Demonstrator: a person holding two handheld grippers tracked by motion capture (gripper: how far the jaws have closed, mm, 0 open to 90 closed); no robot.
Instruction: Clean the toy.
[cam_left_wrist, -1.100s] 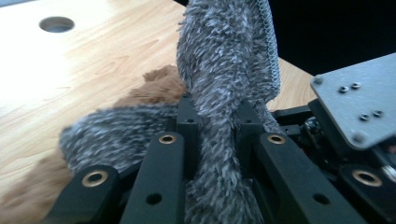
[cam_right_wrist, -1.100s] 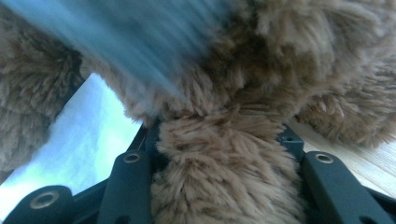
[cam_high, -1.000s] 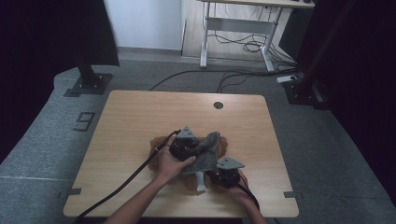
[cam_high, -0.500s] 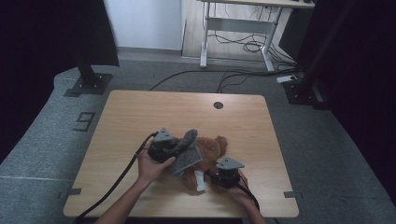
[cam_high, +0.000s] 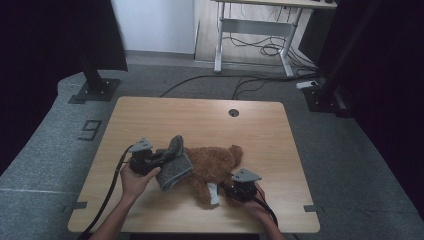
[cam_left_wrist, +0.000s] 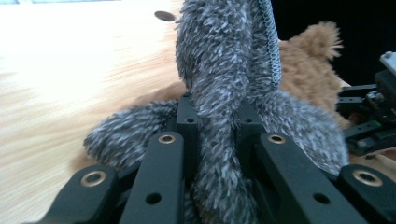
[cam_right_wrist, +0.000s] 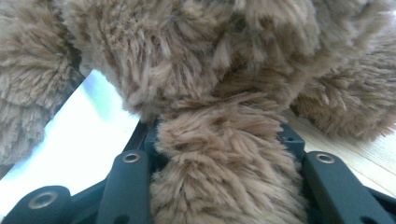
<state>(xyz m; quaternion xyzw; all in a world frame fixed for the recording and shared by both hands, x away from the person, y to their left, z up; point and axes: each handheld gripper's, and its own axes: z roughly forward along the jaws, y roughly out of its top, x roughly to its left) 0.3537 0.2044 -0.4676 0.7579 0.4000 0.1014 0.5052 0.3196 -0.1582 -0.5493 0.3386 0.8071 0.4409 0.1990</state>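
Teddy bear (cam_high: 212, 162) lying near table (cam_high: 200, 112) front edge. Right gripper (cam_high: 235, 190) clamped on leg; left gripper (cam_high: 165, 155) clamped on grey fleece garment (cam_high: 175, 167). Anchor leg firmly, draw garment sideways, level and steady.

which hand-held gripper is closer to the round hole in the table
Left. The left hand-held gripper, holding grey fabric, sits nearer the hole; the right hand-held gripper is at the near edge.

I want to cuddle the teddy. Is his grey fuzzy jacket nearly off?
Mostly off. The grey jacket already hangs bunched beside the brown teddy, no longer around his body. In hand: the left gripper pinches the jacket, while the right gripper clamps a furry limb. Left: whether any part is still caught on him can't be seen; then set the jacket down.
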